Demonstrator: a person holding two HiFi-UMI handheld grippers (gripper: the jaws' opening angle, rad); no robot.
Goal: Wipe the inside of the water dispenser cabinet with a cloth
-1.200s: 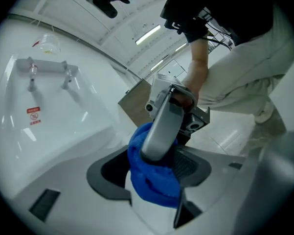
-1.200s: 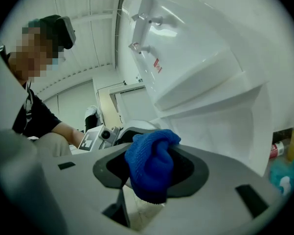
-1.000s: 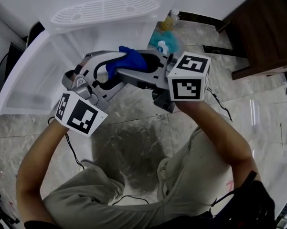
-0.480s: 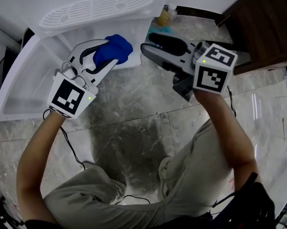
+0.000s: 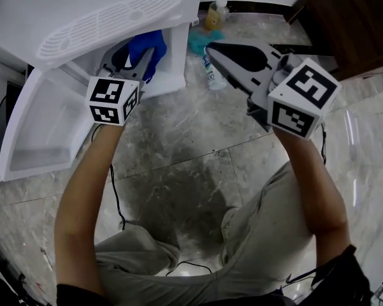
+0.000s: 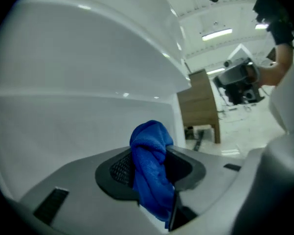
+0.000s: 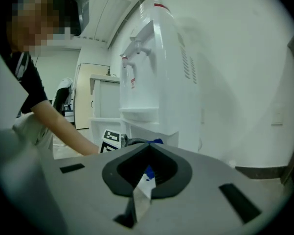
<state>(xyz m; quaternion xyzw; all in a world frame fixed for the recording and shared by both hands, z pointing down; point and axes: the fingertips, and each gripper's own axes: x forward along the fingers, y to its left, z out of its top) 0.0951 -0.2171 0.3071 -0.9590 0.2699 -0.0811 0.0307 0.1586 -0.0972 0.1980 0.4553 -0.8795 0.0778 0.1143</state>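
Note:
A blue cloth [image 5: 148, 44] is pinched in my left gripper [image 5: 139, 55], whose jaws tightened on it over the last second. The cloth sits at the mouth of the white water dispenser's lower cabinet [image 5: 173, 65], just under the drip grille [image 5: 105, 21]. In the left gripper view the cloth [image 6: 149, 180] bulges up between the jaws in front of the cabinet's white inner wall [image 6: 78, 126]. My right gripper [image 5: 209, 46] hangs to the right of the cabinet, shut and empty. In the right gripper view its jaw tips [image 7: 147, 147] meet, and the dispenser [image 7: 156, 72] stands behind them.
The cabinet door [image 5: 41, 126] swings open to the left. A spray bottle [image 5: 211, 69], a teal rag [image 5: 201, 40] and a yellow bottle [image 5: 215, 16] lie on the marble floor by the dispenser's right side. Dark wooden furniture [image 5: 350, 24] stands at the far right.
Both grippers held the cloth together; now only the left holds it and has carried it left into the cabinet mouth. The right has let go, drawn back to the right and shut.

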